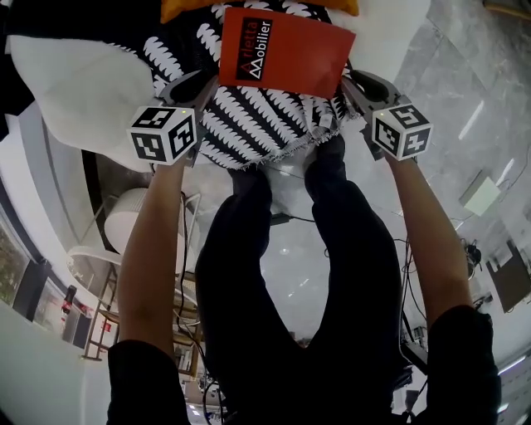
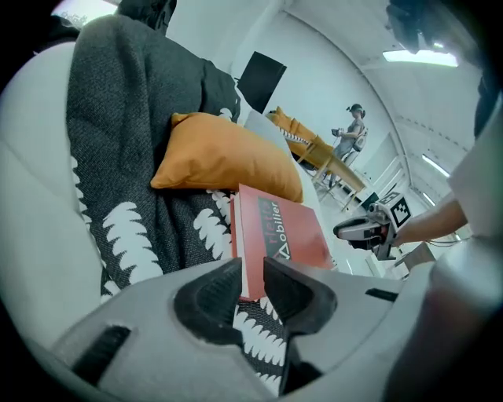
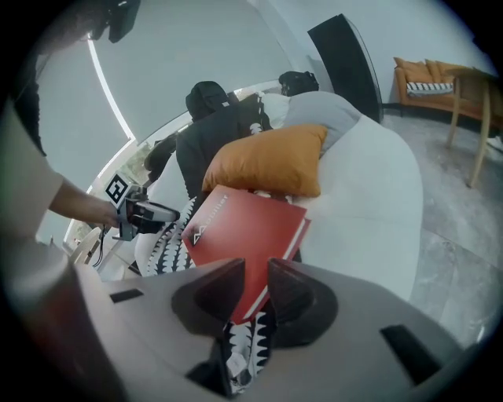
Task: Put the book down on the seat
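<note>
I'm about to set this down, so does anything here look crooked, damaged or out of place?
The red book is askew: in the head view it slants across the patterned throw, pinched at its two near corners by the left hand-held gripper and the right hand-held gripper. Nothing looks spilled or damaged.

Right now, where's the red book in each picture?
Head view: the red book is at the top centre, just under the orange cushion at the top edge.
Left gripper view: the book is in the centre, a bit low, right below the cushion.
Right gripper view: the book is in the centre, again below the cushion.
Shared landmark: the orange cushion, just beyond the book in all three.
</note>
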`<state>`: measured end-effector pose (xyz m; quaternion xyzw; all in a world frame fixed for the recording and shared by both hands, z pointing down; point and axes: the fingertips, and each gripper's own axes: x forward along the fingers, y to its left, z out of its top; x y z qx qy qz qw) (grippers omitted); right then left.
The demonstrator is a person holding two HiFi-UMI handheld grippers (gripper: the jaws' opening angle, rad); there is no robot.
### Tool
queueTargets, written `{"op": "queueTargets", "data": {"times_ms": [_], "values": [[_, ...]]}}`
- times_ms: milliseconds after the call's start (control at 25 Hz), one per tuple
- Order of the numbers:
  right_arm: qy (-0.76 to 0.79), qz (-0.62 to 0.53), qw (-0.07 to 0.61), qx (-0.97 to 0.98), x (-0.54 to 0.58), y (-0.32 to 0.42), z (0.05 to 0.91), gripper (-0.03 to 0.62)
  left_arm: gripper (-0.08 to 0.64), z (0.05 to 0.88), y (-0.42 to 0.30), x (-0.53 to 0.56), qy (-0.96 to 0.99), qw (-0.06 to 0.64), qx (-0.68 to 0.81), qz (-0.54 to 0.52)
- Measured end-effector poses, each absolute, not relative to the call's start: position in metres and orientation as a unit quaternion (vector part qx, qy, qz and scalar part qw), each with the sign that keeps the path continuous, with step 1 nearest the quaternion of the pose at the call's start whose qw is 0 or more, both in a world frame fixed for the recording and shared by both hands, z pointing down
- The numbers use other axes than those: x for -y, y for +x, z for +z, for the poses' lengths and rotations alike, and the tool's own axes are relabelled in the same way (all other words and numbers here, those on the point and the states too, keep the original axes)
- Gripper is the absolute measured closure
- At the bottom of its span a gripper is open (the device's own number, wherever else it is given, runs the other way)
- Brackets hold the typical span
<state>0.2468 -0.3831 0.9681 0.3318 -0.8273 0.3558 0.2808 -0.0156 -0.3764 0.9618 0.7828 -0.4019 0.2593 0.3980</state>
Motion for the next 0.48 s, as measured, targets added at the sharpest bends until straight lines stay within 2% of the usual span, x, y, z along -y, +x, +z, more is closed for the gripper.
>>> {"op": "queueTargets", "data": {"times_ms": [200, 480], "values": [[0.329, 0.323, 0.262, 0.848, 0.388, 0.24, 0.916, 0.544, 0.498, 0.92, -0.003, 0.374, 0.796, 0.399, 0.387, 0.24], [0.3, 0.27, 0.212, 0.89, 0.393, 0.216, 0.795, 0.555, 0.522, 0.824, 0.025, 0.374, 0.82, 0.391, 0.36, 0.212]]}}
